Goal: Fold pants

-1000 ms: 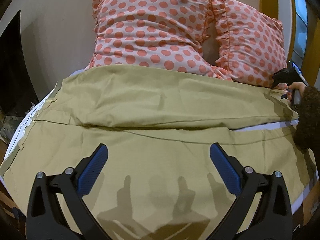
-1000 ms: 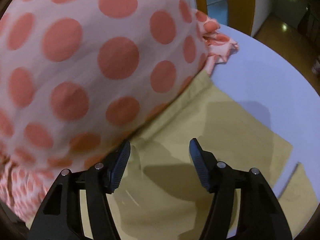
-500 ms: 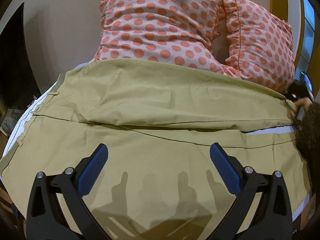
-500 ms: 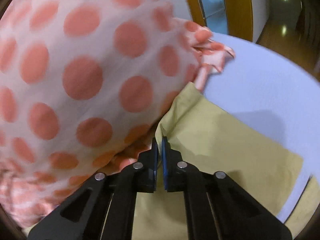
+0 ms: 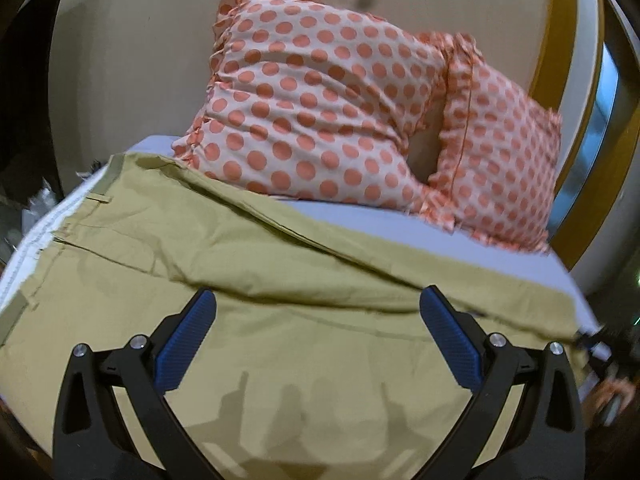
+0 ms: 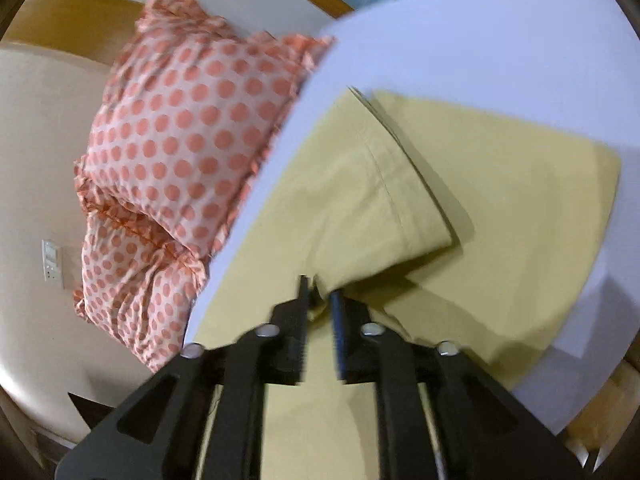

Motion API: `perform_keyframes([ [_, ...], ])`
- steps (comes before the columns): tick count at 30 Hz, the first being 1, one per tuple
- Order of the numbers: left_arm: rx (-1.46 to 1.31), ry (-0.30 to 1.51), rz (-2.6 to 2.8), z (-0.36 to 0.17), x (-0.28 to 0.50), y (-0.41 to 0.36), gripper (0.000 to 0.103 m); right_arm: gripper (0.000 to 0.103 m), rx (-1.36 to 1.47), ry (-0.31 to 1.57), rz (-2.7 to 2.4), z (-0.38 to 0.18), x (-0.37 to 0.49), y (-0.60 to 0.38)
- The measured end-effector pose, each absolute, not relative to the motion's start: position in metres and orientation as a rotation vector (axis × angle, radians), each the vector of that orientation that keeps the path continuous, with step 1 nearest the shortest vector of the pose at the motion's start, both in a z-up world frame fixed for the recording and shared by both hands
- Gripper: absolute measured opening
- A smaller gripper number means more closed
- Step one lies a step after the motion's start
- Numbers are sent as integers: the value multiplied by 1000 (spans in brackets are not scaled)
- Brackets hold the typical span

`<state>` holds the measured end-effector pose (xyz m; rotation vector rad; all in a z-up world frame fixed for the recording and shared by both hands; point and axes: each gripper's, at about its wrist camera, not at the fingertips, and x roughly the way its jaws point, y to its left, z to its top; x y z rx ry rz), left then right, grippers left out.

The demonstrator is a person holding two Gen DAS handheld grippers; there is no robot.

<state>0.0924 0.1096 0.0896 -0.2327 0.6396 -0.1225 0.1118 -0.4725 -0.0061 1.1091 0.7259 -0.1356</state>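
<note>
- My right gripper [image 6: 320, 290] has its jaws pinched together on the hem end of one leg of the khaki pants [image 5: 280, 280], lifted above the other leg near the bed's right edge.
- My left gripper [image 5: 316, 328] hovers over the middle of the pants with jaws wide apart, holding nothing.
- The pants lie spread across the lavender bed [image 6: 500, 48], waistband toward the left edge and legs running to the right; one leg is partly doubled over the other.
- Risk, as I judge it: the pinch takes only a small bite of cloth, so a quick pull could slip the hem free and drop the fold crooked.
- Second risk: with nothing pinning the waistband end, dragging the leg may slide the whole garment and bunch the layer beneath.
- Two polka-dot pillows [image 5: 340, 116] sit at the head of the bed, just beyond the pants' far edge; a wide swing of the carried leg could brush them.
- A wall switch plate [image 6: 52, 260] shows behind the pillows, well clear.
</note>
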Motion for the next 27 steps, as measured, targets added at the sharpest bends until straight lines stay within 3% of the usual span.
perform_keyframes([
  [2, -267, 653, -118, 90, 101, 117, 101, 39, 1118, 730, -130, -9, 108, -469],
  [4, -288, 668, -118, 90, 109, 122, 101, 39, 1101, 711, -129, -8, 110, -468],
  [5, -302, 677, -116, 89, 114, 125, 101, 26, 1088, 691, -124, -9, 114, -469],
  [6, -325, 689, -118, 89, 121, 130, 101, 2, 1066, 671, -122, -9, 116, -470],
  [11, -470, 785, -103, 80, 175, 157, 100, 2, 1078, 538, -68, 8, 96, -479],
  [17, -495, 876, -28, 65, 243, 165, 89, 2, 1058, 474, -20, 32, 90, -481],
  [19, -512, 903, 12, 58, 267, 170, 80, 2, 1052, 473, -18, 35, 90, -481],
  [20, -518, 920, 37, 54, 279, 174, 67, 2, 1051, 474, -18, 35, 90, -481],
  [21, -522, 932, 55, 50, 286, 178, 36, 2, 1054, 473, -20, 35, 89, -480],
  [22, -539, 951, 73, 44, 294, 184, 16, 2, 1060, 474, -22, 34, 90, -481],
  [23, -571, 958, 73, 41, 294, 191, 7, 2, 1063, 475, -23, 34, 90, -482],
  [27, -562, 875, 32, 62, 242, 195, 5, 2, 1047, 448, -29, 40, 84, -484],
])
